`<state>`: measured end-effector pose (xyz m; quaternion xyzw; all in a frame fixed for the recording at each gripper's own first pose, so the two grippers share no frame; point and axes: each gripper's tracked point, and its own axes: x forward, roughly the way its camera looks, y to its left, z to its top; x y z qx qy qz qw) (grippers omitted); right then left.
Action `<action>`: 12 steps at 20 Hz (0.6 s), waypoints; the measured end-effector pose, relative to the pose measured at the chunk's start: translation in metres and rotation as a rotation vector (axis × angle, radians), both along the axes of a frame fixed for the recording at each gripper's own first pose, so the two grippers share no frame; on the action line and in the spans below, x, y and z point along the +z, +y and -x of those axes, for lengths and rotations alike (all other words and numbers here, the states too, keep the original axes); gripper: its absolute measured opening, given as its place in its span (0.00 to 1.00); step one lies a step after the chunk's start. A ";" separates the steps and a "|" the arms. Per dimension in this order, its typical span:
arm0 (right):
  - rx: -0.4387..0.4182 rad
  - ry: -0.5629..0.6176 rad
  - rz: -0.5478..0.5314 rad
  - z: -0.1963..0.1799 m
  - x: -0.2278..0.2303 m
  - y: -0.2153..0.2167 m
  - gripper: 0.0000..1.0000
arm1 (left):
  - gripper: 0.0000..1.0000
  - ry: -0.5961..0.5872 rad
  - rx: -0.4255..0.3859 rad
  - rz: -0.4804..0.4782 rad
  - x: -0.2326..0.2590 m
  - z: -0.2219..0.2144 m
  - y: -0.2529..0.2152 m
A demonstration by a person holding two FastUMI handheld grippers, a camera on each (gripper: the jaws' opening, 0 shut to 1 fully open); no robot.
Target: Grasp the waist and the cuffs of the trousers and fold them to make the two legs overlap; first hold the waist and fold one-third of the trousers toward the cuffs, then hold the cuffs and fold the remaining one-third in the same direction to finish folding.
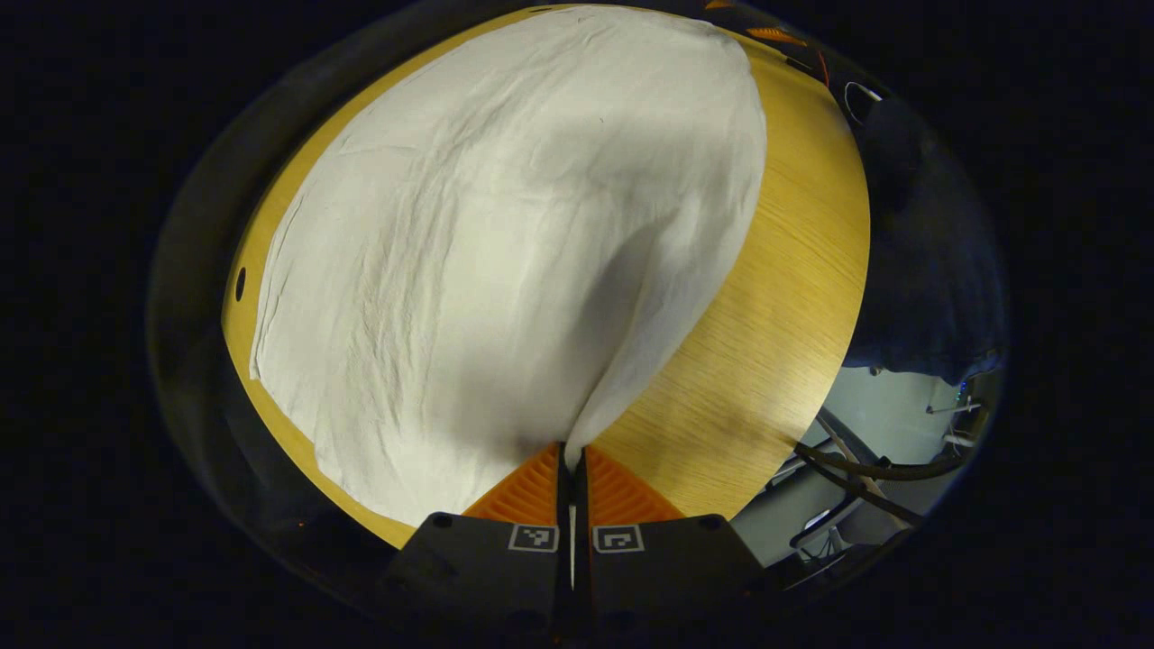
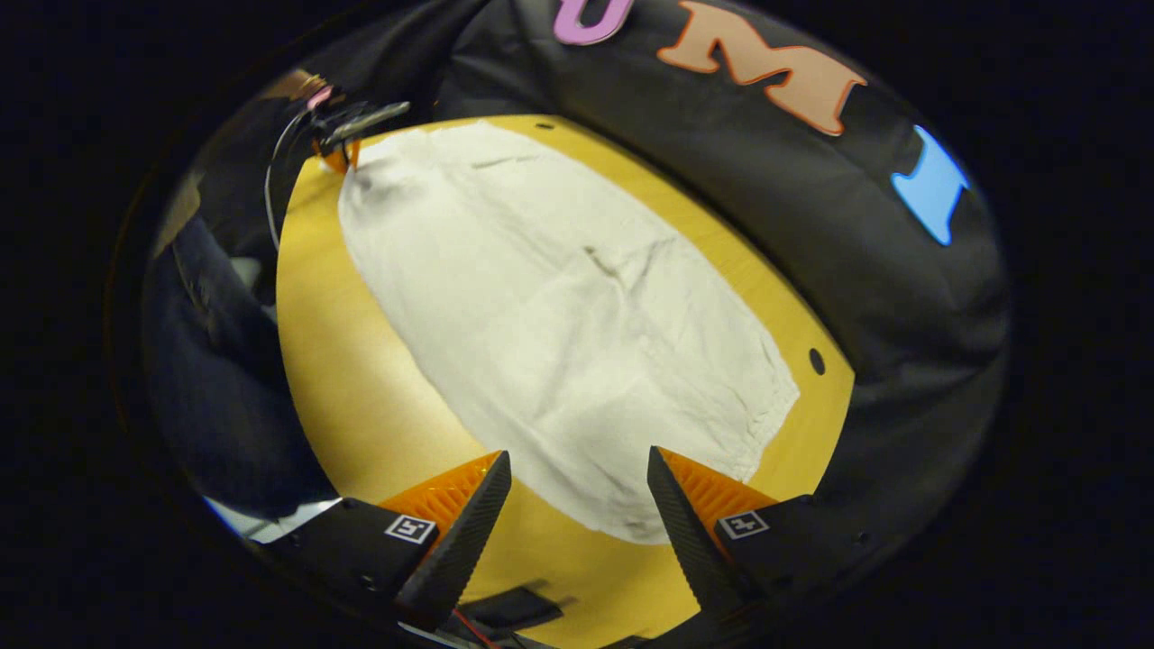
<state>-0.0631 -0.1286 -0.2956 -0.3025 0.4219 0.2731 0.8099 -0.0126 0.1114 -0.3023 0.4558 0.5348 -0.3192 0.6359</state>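
Spread flat on the yellow wooden counter point(image 1: 775, 297), soft, light, wrinkle-prone white cotton trousers point(image 1: 505, 252), pinched at one corner by the clenched left tongs point(image 1: 573, 464) at 6 o'clock; right tongs point(image 2: 577, 487) released, hovering over the near hem, best gripped at corners.

Wood-grain counter point(image 1: 775, 297), yellow-brown, round hole point(image 1: 240, 284) near its edge at nine o'clock in the left gripper view. Dark cables point(image 1: 865, 469) past the counter's edge at four o'clock. In the right gripper view, another hole point(image 2: 816, 361) at three o'clock; black cloth wall point(image 2: 811, 225) behind.
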 end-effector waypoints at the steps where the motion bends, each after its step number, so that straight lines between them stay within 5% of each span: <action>1: 0.022 0.056 0.015 0.006 -0.014 -0.003 0.97 | 0.00 -0.005 0.003 -0.004 0.000 0.001 0.001; 12: 0.132 0.308 0.076 0.016 -0.062 -0.004 0.94 | 0.00 -0.007 0.008 -0.032 0.000 0.003 0.001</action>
